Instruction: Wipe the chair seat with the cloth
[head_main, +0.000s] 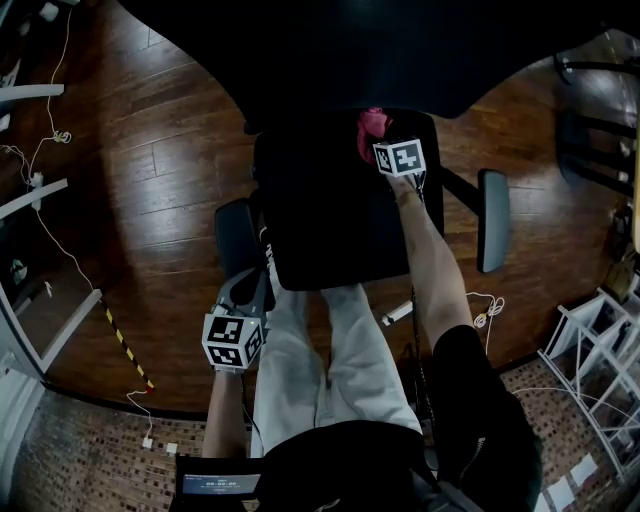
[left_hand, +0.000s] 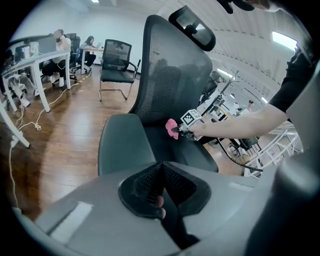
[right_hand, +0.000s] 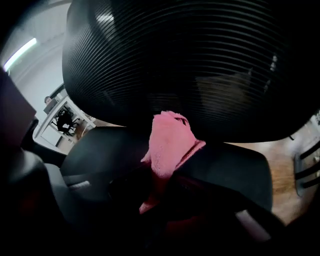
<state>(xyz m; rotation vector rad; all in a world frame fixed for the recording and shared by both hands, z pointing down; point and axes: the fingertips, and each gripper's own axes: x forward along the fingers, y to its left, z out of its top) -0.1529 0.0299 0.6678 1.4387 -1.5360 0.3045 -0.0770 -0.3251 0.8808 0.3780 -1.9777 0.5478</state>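
Pink cloth gripped by right hand-held gripper at rear edge of chair seat; left hand-held gripper closed, empty; seat judged largely unwiped.

Place: open-plan office.
Seating: mesh-backed swivel chair with headrest, straight ahead of the left gripper; second black chair on a metal frame, farther ahead and to its left.
Desks: white desks far off to the left gripper's left, with people seated at them.
Floor: dark wood boards on both sides of the grippers; loose white cables trailing well left of the left gripper.
Lighting: long ceiling strip light, above and right of the left gripper.
Storage: white wire rack, well to the right of the right gripper.
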